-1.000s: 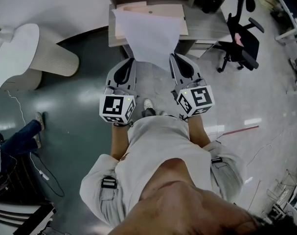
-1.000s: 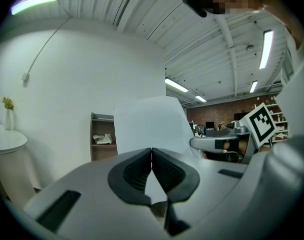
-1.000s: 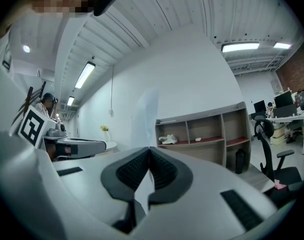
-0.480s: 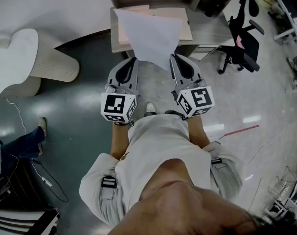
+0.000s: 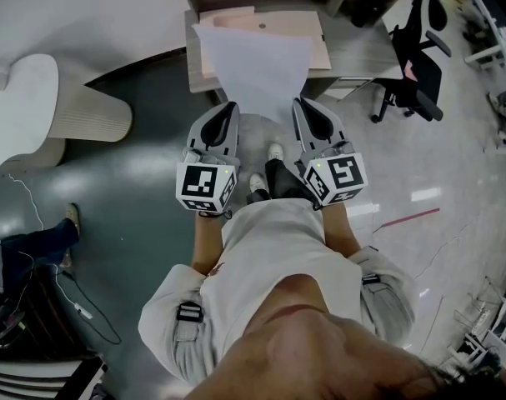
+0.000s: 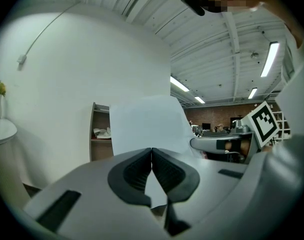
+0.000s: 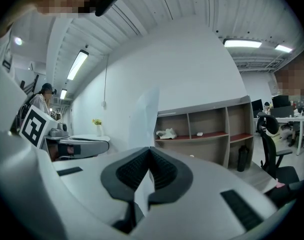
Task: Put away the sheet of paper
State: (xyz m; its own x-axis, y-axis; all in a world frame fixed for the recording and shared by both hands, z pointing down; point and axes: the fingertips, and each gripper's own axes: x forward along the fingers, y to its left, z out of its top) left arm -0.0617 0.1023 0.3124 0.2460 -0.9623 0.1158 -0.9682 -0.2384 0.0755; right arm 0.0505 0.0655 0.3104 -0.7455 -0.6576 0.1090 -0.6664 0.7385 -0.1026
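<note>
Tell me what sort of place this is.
Most likely an open-plan office or lab workspace. A black swivel office chair stands on the polished floor, a wooden shelf unit lines the white wall, and long strip lights run across a bare industrial ceiling.

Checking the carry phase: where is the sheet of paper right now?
In the head view the sheet of paper is top centre, pinched at its near corners by the left gripper and the right gripper, with the desk just beyond.
</note>
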